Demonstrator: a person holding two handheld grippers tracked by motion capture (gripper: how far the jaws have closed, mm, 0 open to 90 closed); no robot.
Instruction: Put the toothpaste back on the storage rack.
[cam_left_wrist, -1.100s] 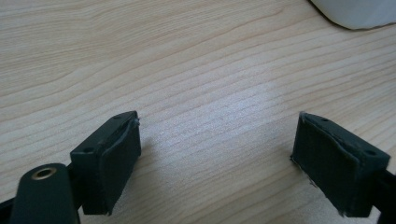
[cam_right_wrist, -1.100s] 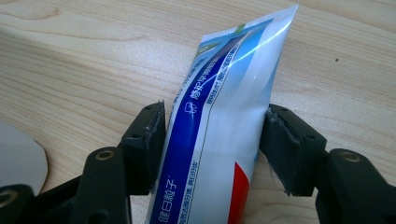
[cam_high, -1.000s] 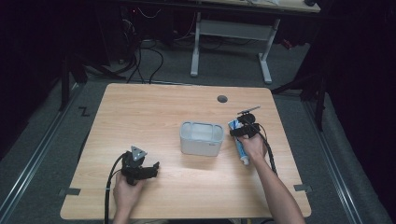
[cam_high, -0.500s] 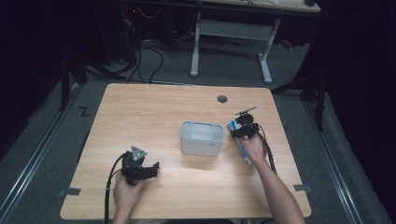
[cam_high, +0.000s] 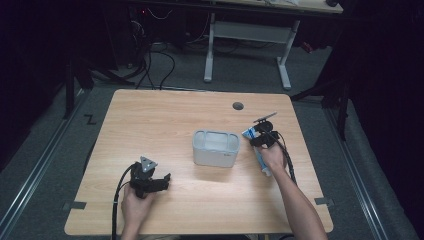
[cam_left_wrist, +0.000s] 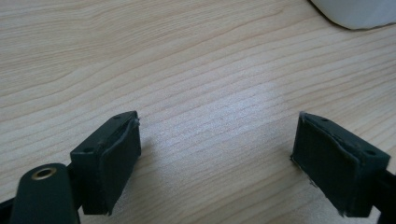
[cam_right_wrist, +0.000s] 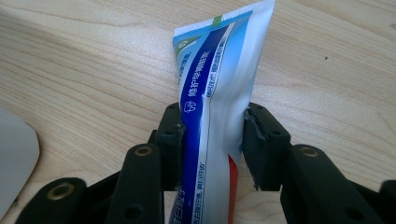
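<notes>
The right tool had just been closing, and its jaws clamped a tube lying on the worktop right of the tub. The left tool stood wide apart over bare wood, holding nothing.

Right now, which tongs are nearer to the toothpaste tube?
Right. The right tongs are closed on the toothpaste tube beside the white container; the left tongs sit open across the table, past the container.
</notes>
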